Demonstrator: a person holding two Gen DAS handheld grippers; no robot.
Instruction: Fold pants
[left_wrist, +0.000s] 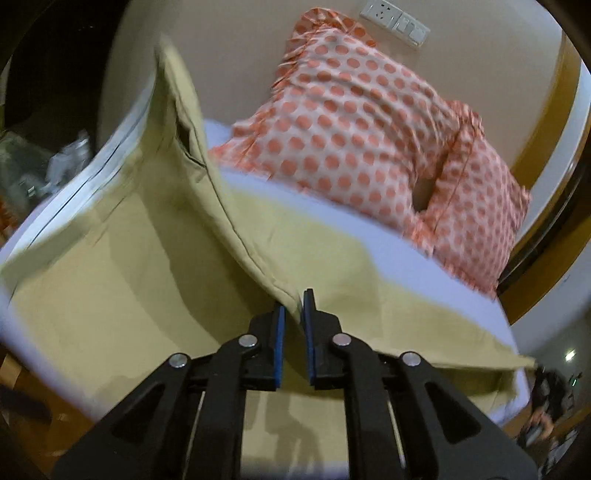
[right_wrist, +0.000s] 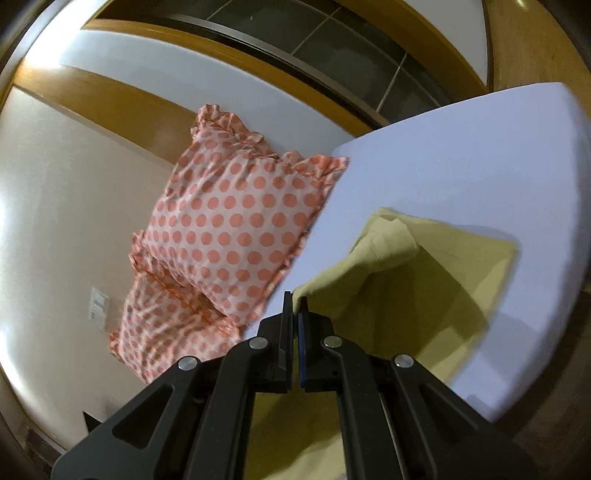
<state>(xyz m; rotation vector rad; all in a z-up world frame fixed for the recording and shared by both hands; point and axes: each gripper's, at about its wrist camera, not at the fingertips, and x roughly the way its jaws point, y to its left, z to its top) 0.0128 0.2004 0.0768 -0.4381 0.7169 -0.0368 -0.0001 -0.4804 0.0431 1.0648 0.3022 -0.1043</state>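
Bed (right_wrist: 480, 158): white landmark; spotted pillows (right_wrist: 229, 218) at its head
Pants (left_wrist: 122, 266): khaki, mid-bed below pillows; light, limp, probably sags; best held at hems
Left gripper (left_wrist: 293, 304): clamps lifted seam edge
Right gripper (right_wrist: 295, 304): pinches a corner

The right black two-finger tongs (right_wrist: 295, 301) pinch a raised edge of the yellow-green cotton pants (right_wrist: 424, 266), the jaws nearly together with the cloth between them. From the grip the fabric slopes down and away to a flat part lying on the pale lavender bed sheet (right_wrist: 461, 158), near the mattress edge. To the left, two white pillows with orange polka dots and ruffled borders (right_wrist: 229, 221) lean against a cream wall (right_wrist: 66, 206).
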